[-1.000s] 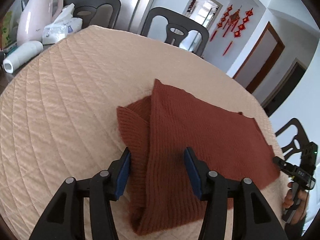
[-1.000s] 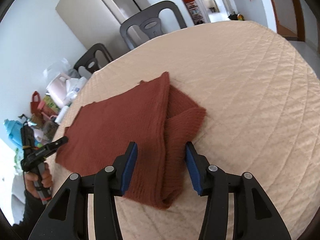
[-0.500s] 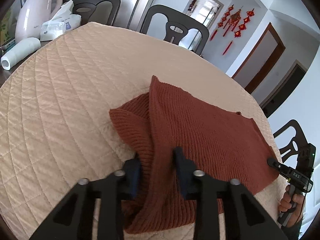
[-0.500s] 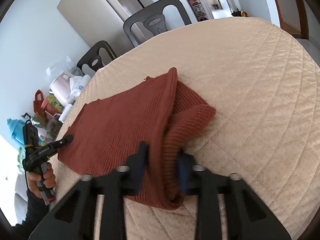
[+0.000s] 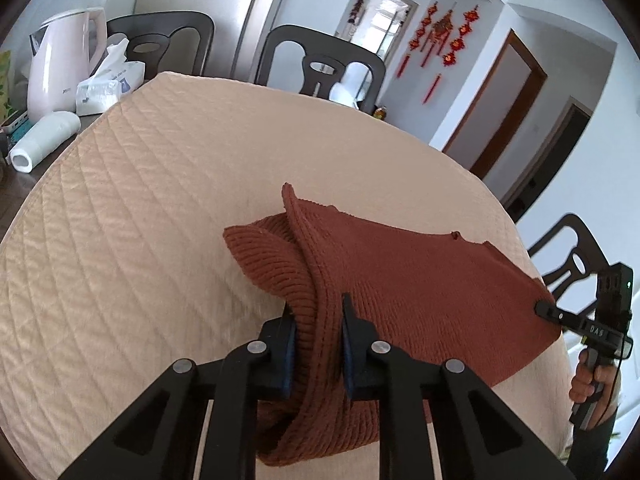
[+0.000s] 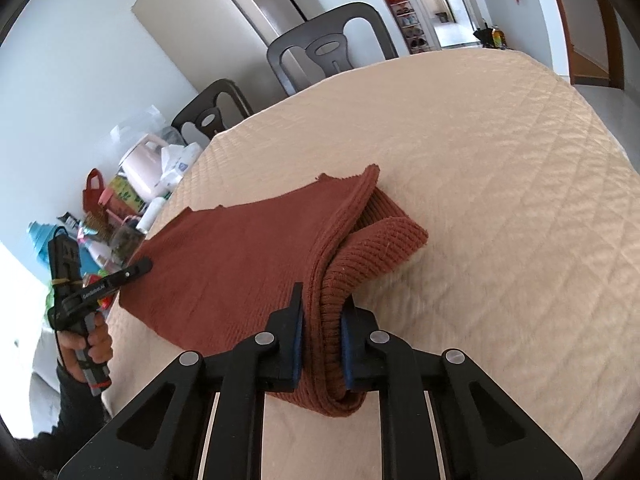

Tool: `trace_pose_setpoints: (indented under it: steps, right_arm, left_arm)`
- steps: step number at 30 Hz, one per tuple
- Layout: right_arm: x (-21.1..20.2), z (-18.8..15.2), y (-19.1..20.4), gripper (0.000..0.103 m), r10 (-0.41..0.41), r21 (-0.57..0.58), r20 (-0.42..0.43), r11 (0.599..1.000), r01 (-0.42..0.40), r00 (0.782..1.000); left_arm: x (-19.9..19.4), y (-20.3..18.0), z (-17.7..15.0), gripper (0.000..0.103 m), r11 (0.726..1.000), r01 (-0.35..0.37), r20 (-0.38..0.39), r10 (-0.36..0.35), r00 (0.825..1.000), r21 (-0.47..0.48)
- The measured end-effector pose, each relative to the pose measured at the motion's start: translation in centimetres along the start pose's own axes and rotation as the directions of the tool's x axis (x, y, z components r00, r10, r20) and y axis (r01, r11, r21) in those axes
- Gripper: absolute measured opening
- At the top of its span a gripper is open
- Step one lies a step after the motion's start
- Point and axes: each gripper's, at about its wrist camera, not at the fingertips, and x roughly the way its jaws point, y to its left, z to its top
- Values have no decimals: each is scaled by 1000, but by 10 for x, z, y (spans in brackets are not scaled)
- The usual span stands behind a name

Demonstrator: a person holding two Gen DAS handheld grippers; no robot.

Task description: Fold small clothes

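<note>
Rust-brown knit sweater [image 5: 400, 300] lies half-folded on the quilted beige surface [image 5: 140, 200], soft, floppy and light, left gripper [image 5: 318, 344] and right gripper [image 6: 322, 344] each closing on a bunched near-edge fold, best places to hold it.

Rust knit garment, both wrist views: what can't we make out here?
- Rust knit garment, left wrist view: the near edge is hidden by the left gripper, whose jaws are closing on the bunched knit.
- Right wrist view: the near edge behind the right gripper is likewise covered.
- Garment type: folded over, unreadable.
- Kettle lettering: too small.
- Quilted cover: hides the tabletop.
</note>
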Motion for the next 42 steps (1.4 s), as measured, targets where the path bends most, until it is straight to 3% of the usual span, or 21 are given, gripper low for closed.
trace_pose_setpoints:
  steps: [9,13,15,17,22,25,29,32,33,42]
  right_arm:
    - [-37,-56,4,15,4,14,-7,1000,-3,1000]
    - [-27,-67,-11,16,8,62,-28,998,-6,1000]
    - [-20,-69,-17,24,-13,92,-46,996,17,999]
    - [-28,-69,-17,25,-25,91,-16,996,26,1000]
    - [-58,-67,-6,27,-142,30,75,990,140,987]
    - [-60,-64,9,27,-155,-19,106,987,158,982]
    - [-38,-65,28,27,-121,-102,76,986,128,990]
    - [-14,-66,25,26,-182,-131,44,974,186,982]
    - [-11,-68,20,20,-200,-125,36,971,203,979]
    - [-10,-54,31,20,-211,-155,68,963,219,975]
  left_arm:
    - [-30,0,-52,20,999,39,-20,-39,999,-12]
    - [-18,4,-65,22,1000,9,-48,-9,999,-7]
    - [-19,7,-66,26,1000,-2,-45,2,999,-14]
    - [-28,8,-66,26,1000,-15,-24,15,1000,-11]
    - [-53,7,-64,26,996,-90,52,90,995,11]
    - [-58,-7,-61,26,998,-48,83,44,996,39]
    - [-39,-23,-62,26,996,-7,50,3,999,84]
    - [-14,-16,-68,26,995,-63,4,63,998,74]
    - [-14,-15,-69,26,995,-68,22,67,998,79]
    - [-10,-31,-52,26,991,-70,38,66,997,114]
